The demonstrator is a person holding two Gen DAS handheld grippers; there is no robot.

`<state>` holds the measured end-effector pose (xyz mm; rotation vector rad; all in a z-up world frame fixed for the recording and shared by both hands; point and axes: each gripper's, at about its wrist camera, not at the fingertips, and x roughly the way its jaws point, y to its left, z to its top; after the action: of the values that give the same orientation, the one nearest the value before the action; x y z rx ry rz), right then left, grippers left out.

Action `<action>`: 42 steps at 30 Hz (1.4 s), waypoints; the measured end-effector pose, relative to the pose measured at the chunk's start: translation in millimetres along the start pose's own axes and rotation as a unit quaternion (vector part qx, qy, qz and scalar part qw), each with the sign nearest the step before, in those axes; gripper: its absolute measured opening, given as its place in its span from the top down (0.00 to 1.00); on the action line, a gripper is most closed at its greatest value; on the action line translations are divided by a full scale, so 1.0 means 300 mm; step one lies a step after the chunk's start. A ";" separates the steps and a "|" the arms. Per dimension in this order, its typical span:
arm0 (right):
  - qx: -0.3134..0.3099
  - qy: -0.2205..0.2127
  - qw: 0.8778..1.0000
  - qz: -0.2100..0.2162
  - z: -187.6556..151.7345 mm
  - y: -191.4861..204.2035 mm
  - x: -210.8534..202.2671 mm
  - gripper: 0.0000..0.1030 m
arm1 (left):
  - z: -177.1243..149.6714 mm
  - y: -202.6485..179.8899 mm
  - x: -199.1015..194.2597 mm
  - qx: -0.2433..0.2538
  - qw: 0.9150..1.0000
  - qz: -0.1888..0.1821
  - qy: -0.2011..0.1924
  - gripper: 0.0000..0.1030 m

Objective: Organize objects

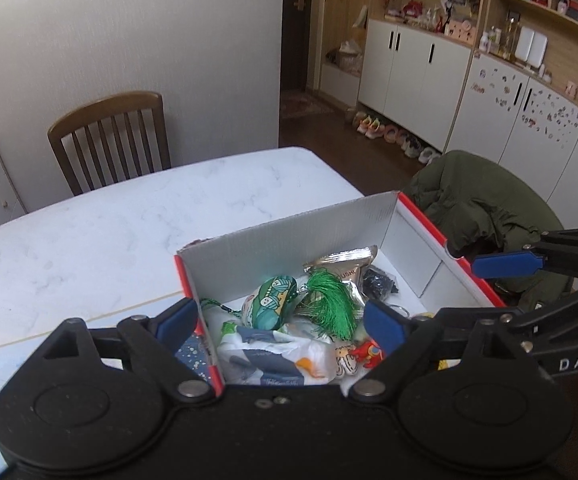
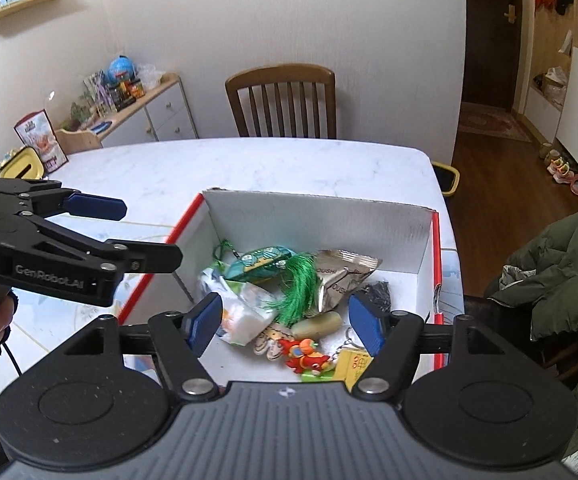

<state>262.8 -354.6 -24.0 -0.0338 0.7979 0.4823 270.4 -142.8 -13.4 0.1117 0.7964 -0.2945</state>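
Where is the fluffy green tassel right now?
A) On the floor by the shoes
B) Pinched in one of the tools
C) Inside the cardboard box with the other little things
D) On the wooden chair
C: the green tassel lies inside the cardboard box, among the silver snack packet and the red toy figure, and both tools, left and right, are open and hold nothing.
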 end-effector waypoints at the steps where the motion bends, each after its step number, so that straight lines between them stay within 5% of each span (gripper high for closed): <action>1: 0.003 -0.004 1.000 -0.001 -0.004 0.007 -0.008 0.32 | -0.006 0.006 -0.012 0.000 1.000 -0.002 -0.004 0.12; 12: 0.060 -0.028 0.998 -0.015 -0.065 0.084 -0.090 0.24 | -0.079 0.065 -0.153 -0.009 0.998 0.001 -0.067 0.01; 22: 0.057 -0.065 0.996 -0.031 -0.110 0.150 -0.142 0.20 | -0.134 0.092 -0.174 -0.023 0.997 -0.028 -0.062 0.01; 33: 0.064 -0.117 0.990 -0.045 -0.154 0.171 -0.207 0.03 | -0.172 0.085 -0.176 -0.033 0.997 -0.047 -0.058 0.00; 42: 0.085 -0.118 0.987 -0.065 -0.193 0.168 -0.210 0.02 | -0.184 0.051 -0.186 -0.020 0.997 -0.032 -0.070 0.00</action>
<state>164.4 -347.1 -13.6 0.1271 0.5971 0.2868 200.2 -104.6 -11.9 0.0264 0.6665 -0.3432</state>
